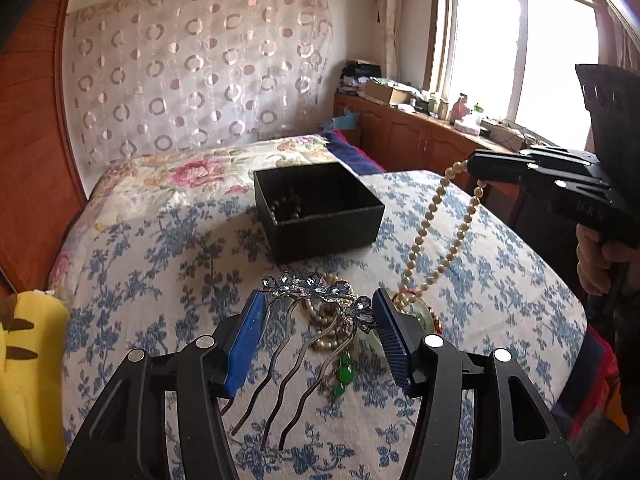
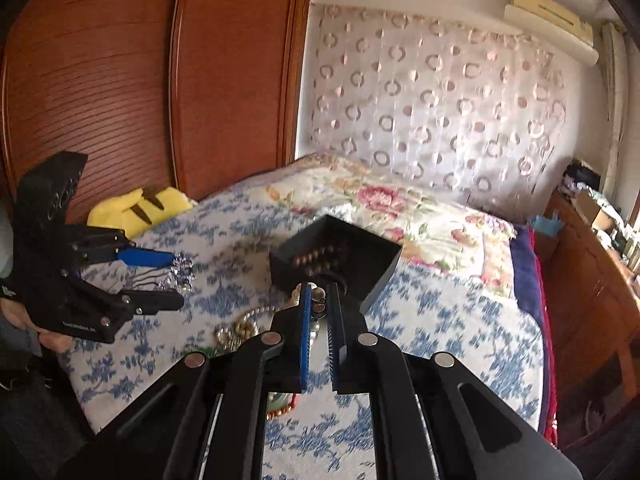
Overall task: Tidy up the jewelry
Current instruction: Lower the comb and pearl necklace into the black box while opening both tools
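Nearest in the left wrist view, the left gripper (image 1: 316,300) pinches a silver hair comb with pale blue crystal flowers (image 1: 308,286) by its decorated top, the blue pads pressing on either end and the wavy metal prongs hanging toward the camera. Just beneath it, on the bed with the blue-and-white floral quilt (image 1: 160,272), lies a small heap of jewelry: a coiled pearl strand (image 1: 324,316), bright green beads (image 1: 344,378) and a pale jade bangle (image 1: 420,316). From that heap a long cream pearl necklace (image 1: 424,232) rises in two lines to the right gripper (image 1: 474,168), whose jaws are pressed together on its upper end, a hand (image 1: 596,256) on the grip below. Farther back on the quilt stands an open square black box (image 1: 320,216) with dark beads (image 1: 286,204) inside. Beyond it are a pink-flowered pillow (image 1: 192,172), a sheer curtain with ring patterns (image 1: 200,72) and a bright window (image 1: 520,48).
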